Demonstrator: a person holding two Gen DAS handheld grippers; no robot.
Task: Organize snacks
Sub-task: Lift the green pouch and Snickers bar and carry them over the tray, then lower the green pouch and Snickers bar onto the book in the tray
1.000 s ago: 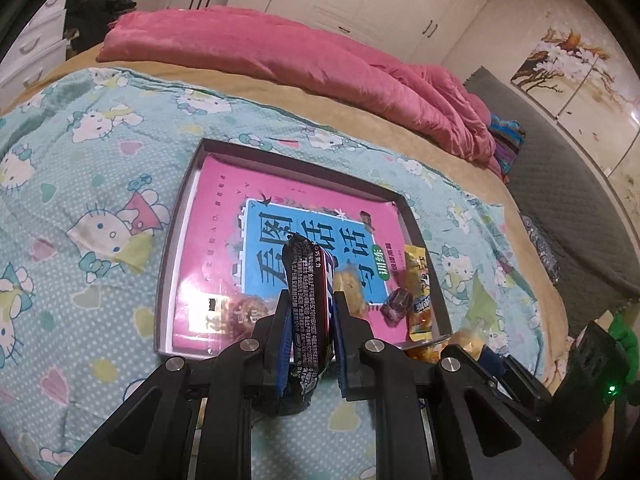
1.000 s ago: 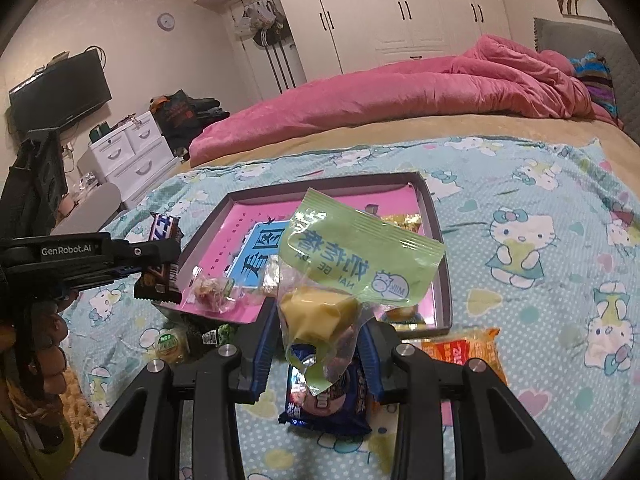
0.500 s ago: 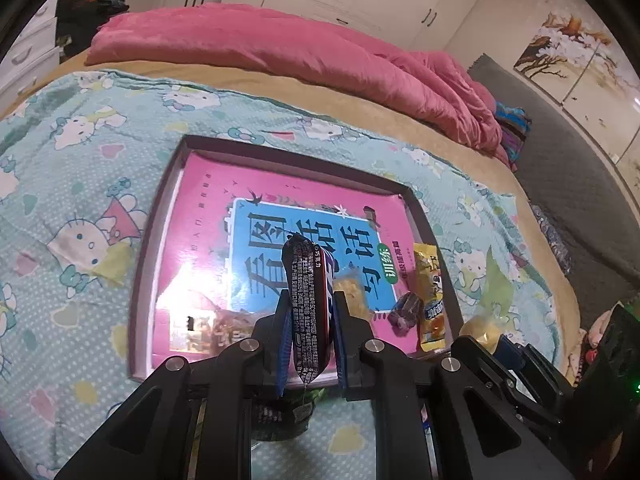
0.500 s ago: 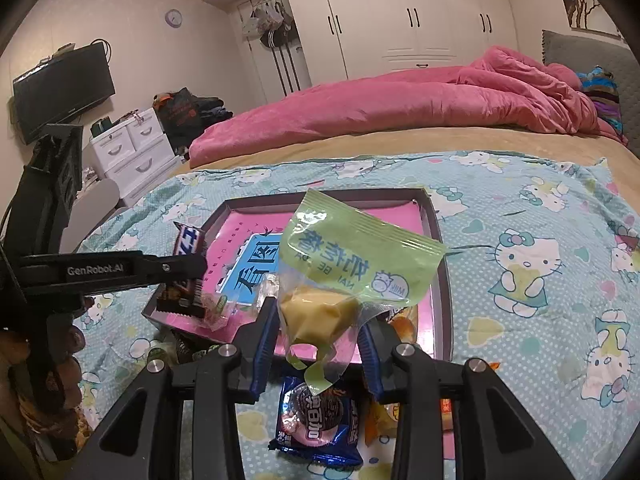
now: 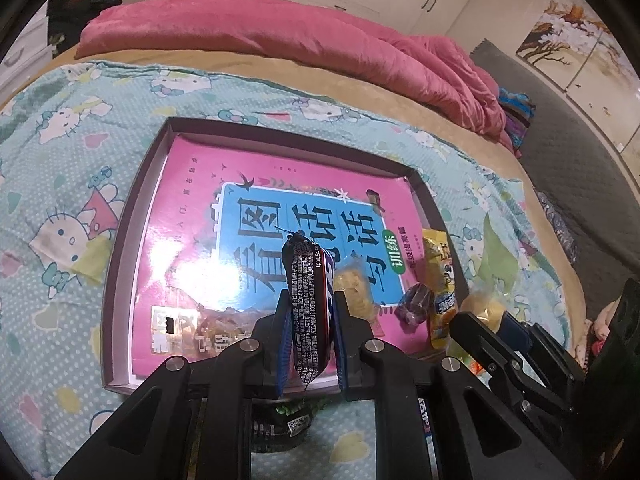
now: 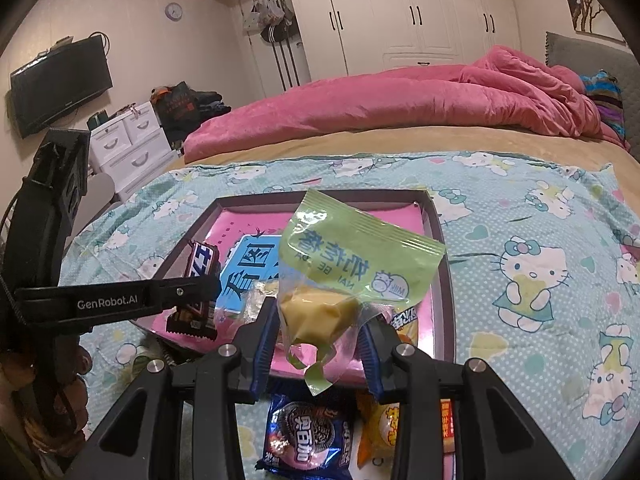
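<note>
My left gripper (image 5: pixel 309 298) is shut on a dark chocolate bar (image 5: pixel 307 308), held upright over the near edge of a shallow box (image 5: pixel 132 216) lined with a pink book. The same chocolate bar (image 6: pixel 198 292) and left gripper (image 6: pixel 216 285) show at the left of the right wrist view. My right gripper (image 6: pixel 318 320) is shut on a green and clear packet (image 6: pixel 340 268) with a yellow cake inside, above the near rim of the box (image 6: pixel 446 280). Several small snacks lie in the box's near right corner, among them a yellow packet (image 5: pixel 438 280) and a dark wrapped sweet (image 5: pixel 416 303).
The box lies on a turquoise cartoon-cat blanket (image 5: pixel 60 184) on a bed, with a pink quilt (image 5: pixel 280 40) behind. A blue cookie packet (image 6: pixel 308 436) and orange packets (image 6: pixel 380 428) lie on the blanket below my right gripper. A white drawer unit (image 6: pixel 128 148) stands to the left.
Both grippers have moved forward toward the box with their snacks; the box looks larger and nearer in both views. The grips have not changed.
</note>
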